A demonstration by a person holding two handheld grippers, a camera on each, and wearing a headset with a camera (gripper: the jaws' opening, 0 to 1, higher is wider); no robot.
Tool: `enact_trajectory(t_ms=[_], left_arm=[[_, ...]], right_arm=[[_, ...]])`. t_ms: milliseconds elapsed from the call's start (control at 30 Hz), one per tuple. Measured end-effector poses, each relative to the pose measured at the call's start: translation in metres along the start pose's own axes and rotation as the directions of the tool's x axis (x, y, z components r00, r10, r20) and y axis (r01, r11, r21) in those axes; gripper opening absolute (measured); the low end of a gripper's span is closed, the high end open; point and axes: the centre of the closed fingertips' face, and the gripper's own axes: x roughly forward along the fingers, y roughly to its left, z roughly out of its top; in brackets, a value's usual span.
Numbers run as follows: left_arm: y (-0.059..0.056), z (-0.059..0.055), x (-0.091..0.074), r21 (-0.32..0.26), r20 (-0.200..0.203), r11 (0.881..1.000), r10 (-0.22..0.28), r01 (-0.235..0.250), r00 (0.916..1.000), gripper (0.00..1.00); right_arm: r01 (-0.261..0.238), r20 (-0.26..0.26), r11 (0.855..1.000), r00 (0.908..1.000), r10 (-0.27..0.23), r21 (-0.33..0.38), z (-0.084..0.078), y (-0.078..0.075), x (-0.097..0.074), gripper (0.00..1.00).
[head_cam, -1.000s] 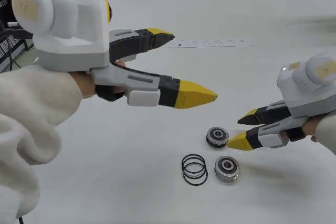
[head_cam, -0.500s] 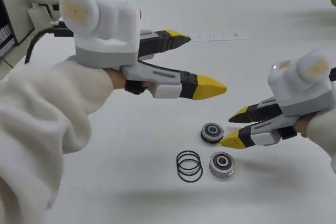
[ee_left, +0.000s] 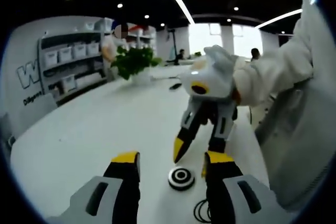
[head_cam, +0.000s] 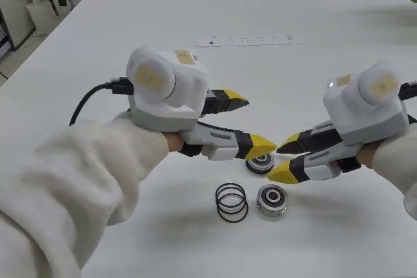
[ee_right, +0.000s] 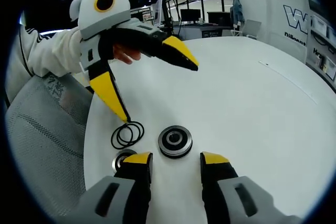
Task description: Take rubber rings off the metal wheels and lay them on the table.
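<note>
Fingertips parted and empty on left gripper (head_cam: 257,124) and right gripper (head_cam: 281,159), flanking small black-rimmed metal wheel (head_cam: 260,164) at centre frame; probably heavy, rigid, its rubber ring thin and stretchy, best pinched at rim. Loose black rubber rings (head_cam: 231,201) lower centre

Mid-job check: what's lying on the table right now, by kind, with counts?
Metal wheels: 2
Loose rubber rings: 3, overlapping in one pile, so the count is approximate
Power strip: 1
Total: 6
</note>
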Motion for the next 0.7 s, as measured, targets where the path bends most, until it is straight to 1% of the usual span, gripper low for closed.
enact_trajectory(t_ms=[67,100,200,267,333,367,400,467,500,533,633,700], left_arm=[[0.000,-0.007,0.001,0.003,-0.011,1.000,0.002,-0.002,0.9999,0.47],[0.001,-0.010,0.001,-0.006,-0.012,1.000,0.006,-0.006,0.9999,0.46],[0.003,-0.014,0.002,-0.039,-0.013,0.999,0.017,-0.018,0.9998,0.41],[0.001,-0.017,0.004,-0.034,-0.021,0.999,0.019,-0.020,0.9996,0.38],[0.000,-0.023,0.006,-0.023,-0.045,1.000,0.018,-0.019,0.9988,0.35],[-0.001,-0.027,0.007,-0.025,-0.062,1.000,0.013,-0.015,0.9980,0.34],[-0.004,-0.034,0.009,-0.029,-0.087,1.000,0.006,-0.008,0.9962,0.34],[-0.009,-0.043,0.012,0.007,-0.117,1.000,-0.008,0.009,0.9931,0.34],[-0.012,-0.046,0.013,0.010,-0.128,1.000,-0.016,0.017,0.9916,0.33],[-0.014,-0.048,0.015,0.011,-0.134,1.000,-0.021,0.023,0.9908,0.33],[-0.014,-0.048,0.016,0.010,-0.133,1.000,-0.020,0.021,0.9910,0.31],[-0.013,-0.046,0.017,-0.004,-0.118,1.000,-0.015,0.014,0.9930,0.30]], right_arm=[[0.000,0.001,1.000,1.0000,0.000,-0.001,0.000,0.000,0.000,0.33],[-0.001,0.000,1.000,1.0000,0.001,-0.001,0.000,0.000,0.000,0.32],[-0.004,-0.002,1.000,1.0000,0.004,-0.005,0.000,0.001,0.001,0.31],[-0.004,0.001,1.000,1.0000,0.004,-0.006,0.001,0.001,0.002,0.31],[-0.003,0.005,1.000,1.0000,0.003,-0.006,0.002,0.001,0.002,0.30],[-0.003,0.005,1.000,1.0000,0.003,-0.006,0.002,0.001,0.002,0.30],[-0.004,0.005,1.000,1.0000,0.004,-0.006,0.002,0.001,0.002,0.29],[-0.006,0.001,1.000,1.0000,0.006,-0.006,0.001,0.002,0.003,0.29],[-0.009,-0.001,1.000,1.0000,0.009,-0.007,0.001,0.003,0.003,0.29],[-0.010,-0.003,1.000,0.9999,0.010,-0.007,0.000,0.003,0.003,0.29],[-0.009,-0.006,1.000,0.9999,0.009,-0.012,0.000,0.003,0.004,0.28],[-0.008,-0.002,1.000,1.0000,0.008,-0.011,0.001,0.003,0.003,0.28]])
